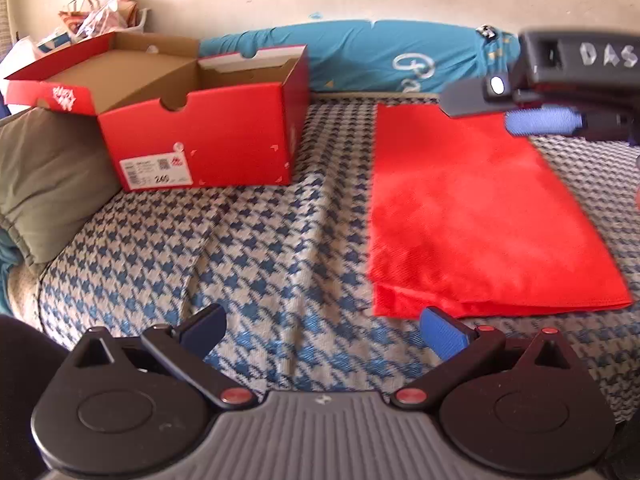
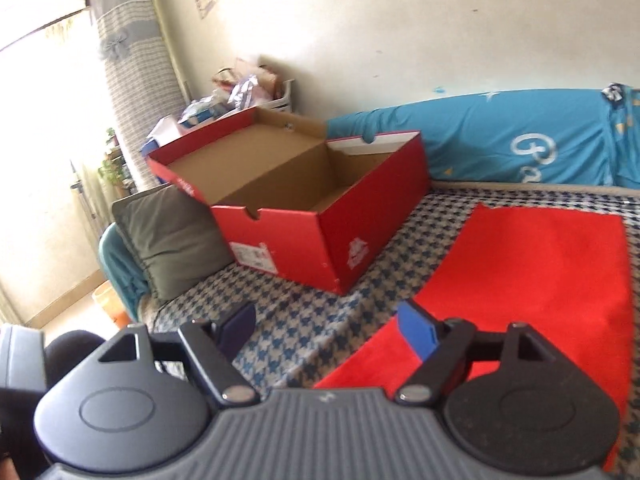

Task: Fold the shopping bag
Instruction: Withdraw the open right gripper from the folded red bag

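Observation:
A red fabric shopping bag point(image 1: 476, 216) lies flat on the houndstooth bedspread point(image 1: 256, 248), with a folded layer showing along its near edge. My left gripper point(image 1: 322, 324) is open and holds nothing, low over the bedspread just left of the bag's near corner. The right gripper's body point(image 1: 568, 76) hovers, blurred, over the bag's far right corner. In the right wrist view the bag point(image 2: 540, 272) fills the right side. My right gripper point(image 2: 326, 320) is open and holds nothing, and its right finger point(image 2: 418, 330) is over the bag's near left edge.
An open red shoebox point(image 1: 200, 136) point(image 2: 320, 208) stands left of the bag, lid flipped back. A grey-green cushion point(image 1: 48, 176) lies at the bed's left end. A blue bolster point(image 1: 360, 56) runs along the wall. Bags are piled in the far left corner.

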Tool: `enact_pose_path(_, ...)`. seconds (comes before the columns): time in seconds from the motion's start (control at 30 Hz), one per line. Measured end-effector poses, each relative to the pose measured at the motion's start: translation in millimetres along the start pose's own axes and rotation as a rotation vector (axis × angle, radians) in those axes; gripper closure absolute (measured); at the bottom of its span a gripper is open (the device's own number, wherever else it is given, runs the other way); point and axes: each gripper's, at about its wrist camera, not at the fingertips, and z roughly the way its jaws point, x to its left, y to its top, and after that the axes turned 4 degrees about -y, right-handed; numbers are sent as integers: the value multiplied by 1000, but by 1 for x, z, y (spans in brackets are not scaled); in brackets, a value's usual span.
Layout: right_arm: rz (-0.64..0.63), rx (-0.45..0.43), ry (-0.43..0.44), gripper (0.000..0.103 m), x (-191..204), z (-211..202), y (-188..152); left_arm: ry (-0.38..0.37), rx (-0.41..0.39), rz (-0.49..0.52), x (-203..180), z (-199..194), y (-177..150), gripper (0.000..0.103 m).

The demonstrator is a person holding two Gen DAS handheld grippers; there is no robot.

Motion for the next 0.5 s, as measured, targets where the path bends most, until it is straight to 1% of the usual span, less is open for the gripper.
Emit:
enact_pose_path(0.07, 22, 8, -48, 26, -9, -5, -3, -16, -15, 12, -6, -1, 6, 0)
enact_pose_path(0.17, 54, 21, -120, 26, -21, -13, -8, -35, -25, 26, -17, 7, 18, 0)
enact_pose_path(0.23, 76, 29, -168, 25, -30, -18, -11, -61, -41, 44, -31, 15, 29, 0)
enact_pose_path(0.27, 86, 34, -192, 24, -34, -20, -12, -75, -48, 56, -38, 19, 33, 0)
enact_pose_path(0.37, 119, 46, -264, 13, -47, -28, -17, -123, -59, 100, -61, 32, 43, 0)
enact_pose_path(0.4, 130, 50, -288, 12, -51, -31, -19, -143, -60, 123, -70, 38, 46, 0)
enact_pose_path(0.5, 162, 63, -361, 12, -64, -38, -23, -173, -49, 161, -91, 55, 50, 0)
